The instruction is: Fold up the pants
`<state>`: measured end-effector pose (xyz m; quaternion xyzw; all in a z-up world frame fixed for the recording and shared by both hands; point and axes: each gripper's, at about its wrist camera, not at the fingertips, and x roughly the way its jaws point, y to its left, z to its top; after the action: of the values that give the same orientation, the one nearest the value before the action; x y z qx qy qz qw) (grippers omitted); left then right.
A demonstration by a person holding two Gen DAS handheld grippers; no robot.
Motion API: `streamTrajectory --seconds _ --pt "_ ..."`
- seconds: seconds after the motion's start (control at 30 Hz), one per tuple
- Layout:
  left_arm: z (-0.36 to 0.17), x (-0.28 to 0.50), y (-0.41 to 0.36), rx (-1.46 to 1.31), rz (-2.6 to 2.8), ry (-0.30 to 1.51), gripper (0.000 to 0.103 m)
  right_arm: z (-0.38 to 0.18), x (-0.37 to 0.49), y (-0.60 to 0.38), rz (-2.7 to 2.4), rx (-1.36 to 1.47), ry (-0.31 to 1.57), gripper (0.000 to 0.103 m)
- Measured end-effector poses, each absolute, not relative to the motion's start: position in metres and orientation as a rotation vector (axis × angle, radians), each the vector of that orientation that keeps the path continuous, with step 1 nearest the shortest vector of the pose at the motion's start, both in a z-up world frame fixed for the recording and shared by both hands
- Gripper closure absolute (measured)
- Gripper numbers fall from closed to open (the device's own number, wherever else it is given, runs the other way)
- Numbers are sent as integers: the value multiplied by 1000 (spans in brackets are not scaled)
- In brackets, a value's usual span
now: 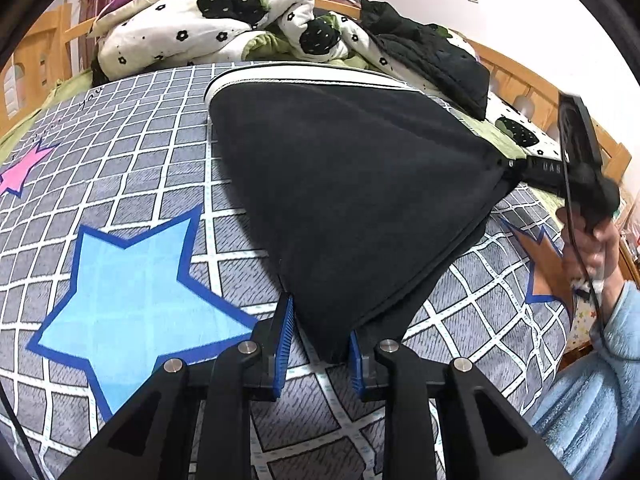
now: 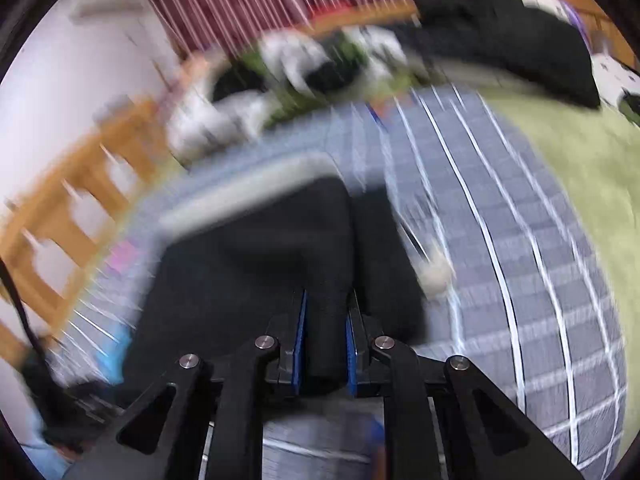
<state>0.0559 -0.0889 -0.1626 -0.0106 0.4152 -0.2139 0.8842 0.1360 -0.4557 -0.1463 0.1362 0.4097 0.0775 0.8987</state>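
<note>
step: we carry the pants (image 1: 352, 200) over the bed (image 1: 140, 152) | left tongs (image 1: 320, 344) and right tongs (image 2: 325, 344) both clenched on cloth | next: lay flat, line up edges

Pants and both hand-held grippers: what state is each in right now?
Pants: black, lifted and stretched between both grippers above the bed sheet.
Left hand-held gripper: shut on a pants corner.
Right hand-held gripper: shut on bunched pants fabric; its view is motion-blurred.
Quilt: crumpled at the bed's far end.
</note>
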Motion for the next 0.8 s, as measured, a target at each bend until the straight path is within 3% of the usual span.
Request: streamTrajectory --seconds 0.03,0.1,0.17,0.2,0.27,0.43,0.57,0.6,0.63,0.67,0.7,0.73,0.8 --pt "-162 55 -86 -53 -441 865 79 -152 133 -455 164 283 843 86" --pt "-164 60 -84 -125 -400 905 59 -144 127 -452 152 279 820 86" --pt "-169 68 -84 -170 -409 925 61 -138 124 -451 127 298 809 86" --pt "-169 70 -86 -171 -410 910 82 -139 124 -449 113 297 812 85" --pt "-166 69 -86 -153 -409 880 85 -140 126 -446 95 283 819 85" --pt "-170 60 -80 -63 -400 880 81 -134 111 -451 96 333 826 88" --pt "-156 50 -56 -143 -444 902 64 -138 109 -438 81 194 862 84" --pt "-153 46 -49 -159 -463 886 63 -129 106 -438 84 175 853 79" --pt "-150 43 -43 -166 -464 878 61 -123 105 -439 84 171 845 67" --pt "-146 42 -38 -171 -446 872 53 -116 105 -442 79 170 824 58" --pt "-142 46 -33 -187 -420 869 43 -106 106 -445 68 170 779 40" --pt "-140 52 -31 -198 -411 872 39 -101 108 -446 60 165 758 27" --pt "-132 73 -28 -239 -414 888 38 -93 128 -446 39 145 750 26"
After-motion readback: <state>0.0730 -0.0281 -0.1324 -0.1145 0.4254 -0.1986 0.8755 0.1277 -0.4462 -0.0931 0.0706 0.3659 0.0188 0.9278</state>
